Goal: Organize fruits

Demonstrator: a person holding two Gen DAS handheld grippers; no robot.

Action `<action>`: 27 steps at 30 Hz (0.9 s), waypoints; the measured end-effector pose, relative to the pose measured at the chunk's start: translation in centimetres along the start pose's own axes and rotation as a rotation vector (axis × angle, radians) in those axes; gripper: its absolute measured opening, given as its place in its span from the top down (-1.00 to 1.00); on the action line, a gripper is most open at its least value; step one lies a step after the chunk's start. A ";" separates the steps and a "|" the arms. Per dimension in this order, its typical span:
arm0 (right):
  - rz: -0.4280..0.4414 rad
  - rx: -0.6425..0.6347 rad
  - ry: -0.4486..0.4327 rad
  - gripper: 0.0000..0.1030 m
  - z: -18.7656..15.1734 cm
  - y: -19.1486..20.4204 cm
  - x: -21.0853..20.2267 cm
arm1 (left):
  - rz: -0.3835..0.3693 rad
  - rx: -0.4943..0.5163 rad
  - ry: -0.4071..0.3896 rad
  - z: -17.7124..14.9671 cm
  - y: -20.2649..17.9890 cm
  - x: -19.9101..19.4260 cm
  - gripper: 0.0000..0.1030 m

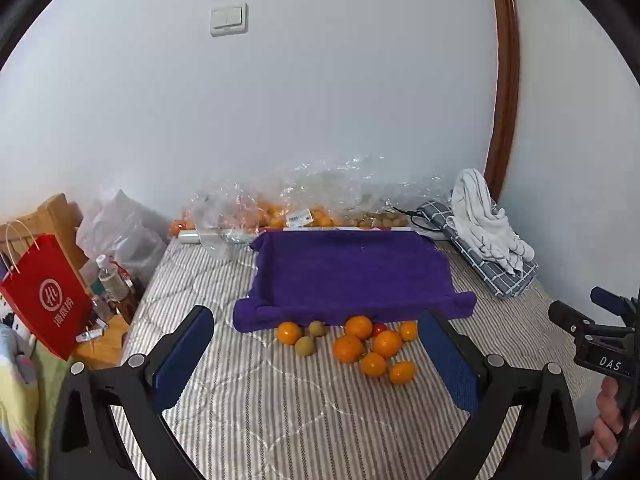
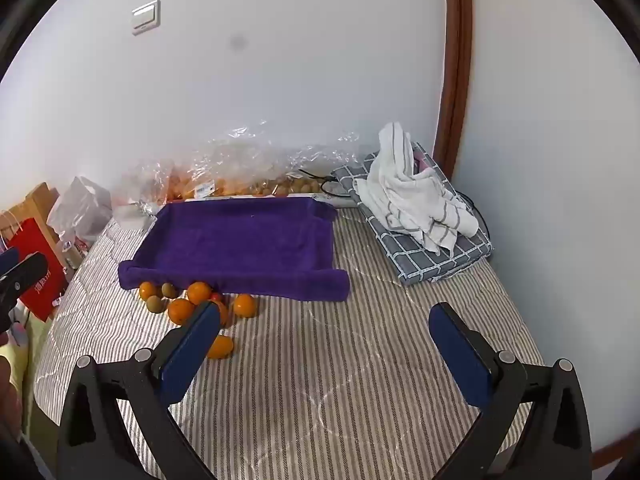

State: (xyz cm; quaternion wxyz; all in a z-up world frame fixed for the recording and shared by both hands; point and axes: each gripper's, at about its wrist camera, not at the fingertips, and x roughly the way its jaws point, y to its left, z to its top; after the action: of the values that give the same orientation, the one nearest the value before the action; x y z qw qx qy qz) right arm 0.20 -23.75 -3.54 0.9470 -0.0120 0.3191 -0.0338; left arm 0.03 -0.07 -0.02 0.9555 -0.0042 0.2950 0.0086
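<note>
Soft, even daylight is filling both views, and the white wall is glowing bright without harsh glare. Shadows are staying faint; a thin one is lying under the purple towel. The plastic bags are catching small sparkles. The fisheye lens is bending the door frame into a curve, and black corners are ringing each picture. A dark smudge is showing on the wall in the right view. Fine detail is looking slightly soft.

Two wrist cameras looking down along open fingers.
Both are facing the purple towel and wall, sharing the striped bed.
</note>
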 end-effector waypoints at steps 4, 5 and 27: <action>0.022 0.029 0.007 -0.99 -0.3 -0.2 -0.1 | 0.018 0.024 0.011 0.1 -0.7 0.5 -0.99; 0.021 0.032 0.007 -0.99 -0.4 -0.3 -0.2 | 0.011 0.016 0.018 0.2 -0.5 0.8 -0.99; 0.029 0.026 0.000 -0.99 0.1 0.6 -0.2 | -0.021 0.012 -0.013 -0.4 -0.4 -0.2 -0.99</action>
State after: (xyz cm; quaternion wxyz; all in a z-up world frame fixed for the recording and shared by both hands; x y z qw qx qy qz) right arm 0.14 -23.18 -3.43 0.9475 0.0048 0.3188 -0.0240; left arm -0.36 -0.47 -0.17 0.9574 -0.0014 0.2887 -0.0032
